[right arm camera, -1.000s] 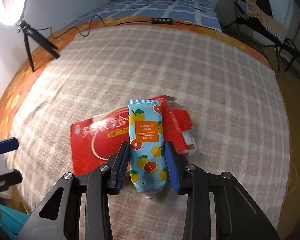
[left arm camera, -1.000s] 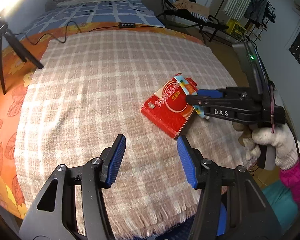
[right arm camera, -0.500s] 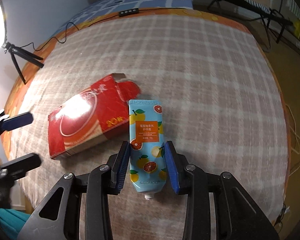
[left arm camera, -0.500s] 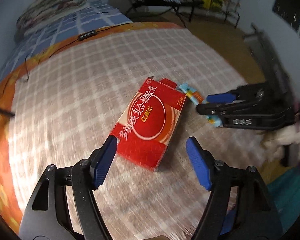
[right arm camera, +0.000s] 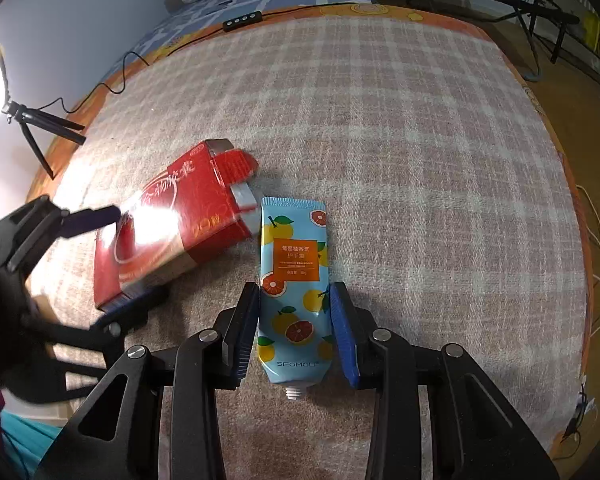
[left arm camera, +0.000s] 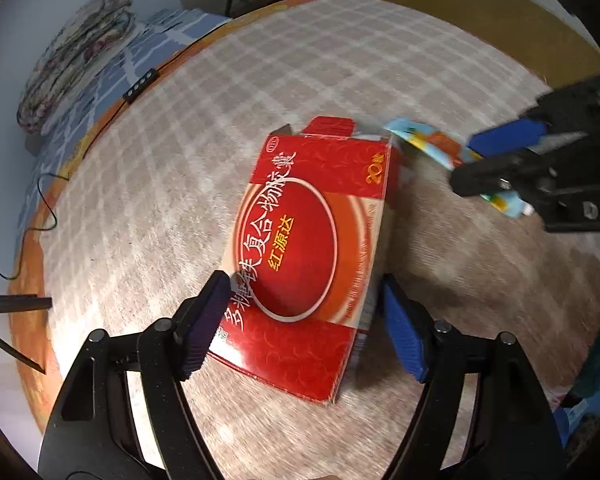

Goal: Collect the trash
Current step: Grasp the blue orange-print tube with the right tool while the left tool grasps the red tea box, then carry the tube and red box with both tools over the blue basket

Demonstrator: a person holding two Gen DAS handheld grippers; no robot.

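A red carton (left arm camera: 312,240) with white and yellow print lies flat on the plaid blanket (left arm camera: 260,80). My left gripper (left arm camera: 304,292) points down over its near end. Its jaws are opening, the carton lies between them, and the right pad (left arm camera: 404,336) stands off the carton's edge. In the right wrist view the same carton (right arm camera: 172,232) lies left of a light-blue hand cream tube (right arm camera: 292,264) printed with oranges. My right gripper (right arm camera: 295,292) is shut on the tube's lower half, its capless nozzle pointing toward the camera. The left wrist view shows the tube (left arm camera: 424,140) beside the carton's far corner.
The blanket (right arm camera: 420,140) covers a bed with an orange flowered sheet. A black cable switch (right arm camera: 242,20) lies at the far edge. A lamp tripod (right arm camera: 40,128) stands at the left. Folded quilts (left arm camera: 76,52) are stacked at the head. Bare floor (left arm camera: 480,12) lies beyond the bed's right side.
The left gripper came down over the red carton, rolled and widened around it. The right gripper drew the tube off the carton, so the tube now lies beside it.
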